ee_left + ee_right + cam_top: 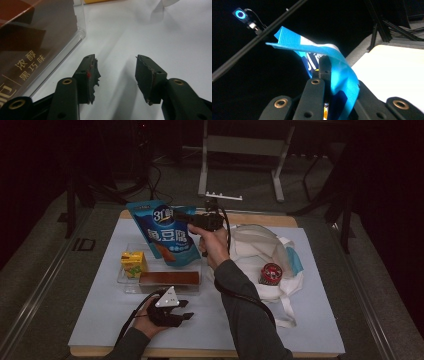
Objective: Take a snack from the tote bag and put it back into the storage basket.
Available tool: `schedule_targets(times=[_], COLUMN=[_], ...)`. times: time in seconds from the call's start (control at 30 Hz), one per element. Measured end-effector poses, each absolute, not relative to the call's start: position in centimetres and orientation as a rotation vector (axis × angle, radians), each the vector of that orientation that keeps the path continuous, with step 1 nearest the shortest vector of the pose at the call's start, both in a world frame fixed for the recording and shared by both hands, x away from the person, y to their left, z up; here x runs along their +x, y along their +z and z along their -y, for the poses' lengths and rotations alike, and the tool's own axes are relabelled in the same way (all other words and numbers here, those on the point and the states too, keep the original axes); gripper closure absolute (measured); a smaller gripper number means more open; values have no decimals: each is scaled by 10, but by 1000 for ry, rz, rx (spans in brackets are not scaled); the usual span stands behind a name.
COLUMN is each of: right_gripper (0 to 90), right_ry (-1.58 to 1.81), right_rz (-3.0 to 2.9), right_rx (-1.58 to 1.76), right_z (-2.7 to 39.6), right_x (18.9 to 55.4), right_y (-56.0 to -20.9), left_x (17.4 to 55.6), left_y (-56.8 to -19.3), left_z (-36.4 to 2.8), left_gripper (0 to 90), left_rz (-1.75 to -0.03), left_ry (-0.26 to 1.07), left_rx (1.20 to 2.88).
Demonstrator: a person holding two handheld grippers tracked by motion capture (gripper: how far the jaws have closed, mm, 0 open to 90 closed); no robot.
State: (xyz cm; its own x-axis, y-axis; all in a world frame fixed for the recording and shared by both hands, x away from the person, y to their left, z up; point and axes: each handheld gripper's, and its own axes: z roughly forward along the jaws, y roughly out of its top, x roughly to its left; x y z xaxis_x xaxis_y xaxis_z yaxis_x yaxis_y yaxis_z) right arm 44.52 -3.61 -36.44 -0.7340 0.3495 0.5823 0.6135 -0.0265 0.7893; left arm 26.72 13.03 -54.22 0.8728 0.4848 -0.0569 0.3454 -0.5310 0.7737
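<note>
Blue pouch [167,232] pinched by right gripper [192,222] fingers; left gripper [116,75] gapes empty.

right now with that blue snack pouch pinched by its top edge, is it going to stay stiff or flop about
Probably floppy: the blue plastic snack pouch hangs from the right claw, and its top seam curls over the jaws. It looks light, since a pinch on one edge carries it. The glossy film may be slippery, so it could slide.

A clear plastic tray [131,279] holds a yellow drink carton [133,263] left — long brown chocolate box [169,278] in front. A white cloth tote bag [260,255] lies right, a round red tin [270,273] on it.
</note>
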Motion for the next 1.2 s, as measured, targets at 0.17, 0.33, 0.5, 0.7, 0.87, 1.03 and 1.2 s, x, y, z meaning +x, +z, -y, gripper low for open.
schedule_targets(times=[0.17, 0.33, 0.5, 0.7, 0.87, 1.03, 1.2], right_gripper=[897, 896, 895, 893, 836, 723, 645], right_ry=[-1827, -1821, -1833, -1824, -1784, -1724, -1711], right_rz=[2061, 2043, 2017, 2013, 2092, 2242, 2313], right_rx=[-1028, -1050, -1073, -1085, -1119, -1098, -1104], right_z=[28, 24, 21, 20, 28, 33, 44], right_x=[447, 450, 455, 458, 459, 454, 448], right_y=[-371, -380, -392, -408, -405, -397, -397], left_x=[267, 266, 266, 266, 266, 266, 266], left_y=[-542, -542, -542, -542, -542, -542, -542], left_z=[-130, -130, -130, -130, -130, -130, -130], left_gripper=[512, 510, 511, 510, 509, 507, 504], left_rz=[-596, -591, -591, -586, -588, -589, -592], left_ry=[212, 218, 220, 219, 221, 223, 221], left_rx=[2181, 2183, 2181, 2185, 2184, 2184, 2182])
